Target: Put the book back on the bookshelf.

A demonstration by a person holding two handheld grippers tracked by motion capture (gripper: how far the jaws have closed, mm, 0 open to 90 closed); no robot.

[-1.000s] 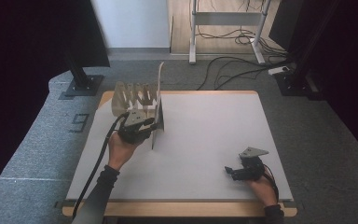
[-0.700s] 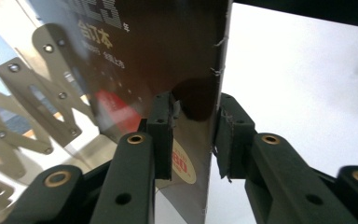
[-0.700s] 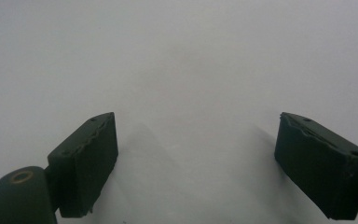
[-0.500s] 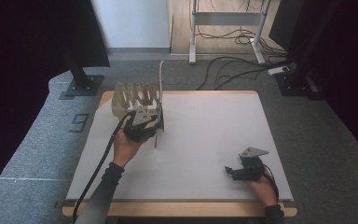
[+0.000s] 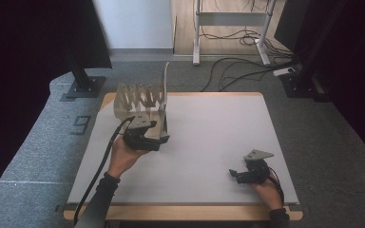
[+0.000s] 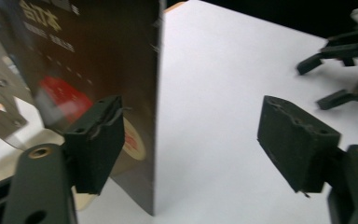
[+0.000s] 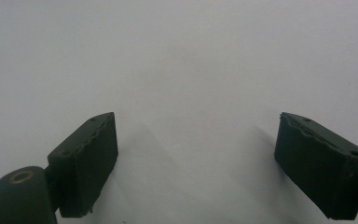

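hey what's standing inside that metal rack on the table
A thin dark book or booklet stands upright at the right end of the metal rack, between the open left tongs. The other slots look empty; the rack's base behind the tongs is hidden.

In the left gripper view, the dark glossy upright panel (image 6: 116, 70) with pale lettering and a red patch runs off the top edge of the frame, and its print is too blurred to read. The left gripper's near pad covers the lower part of a round pale label there. The perforated grey metal rack (image 6: 0, 98) is cut by the left edge. At the upper right, the other black gripper (image 6: 342, 70) is clipped by the frame edge and soft. In the high view, the hand hides the left gripper's (image 5: 145, 135) jaw tips at centre left, and the person's forearms leave through the bottom edge.
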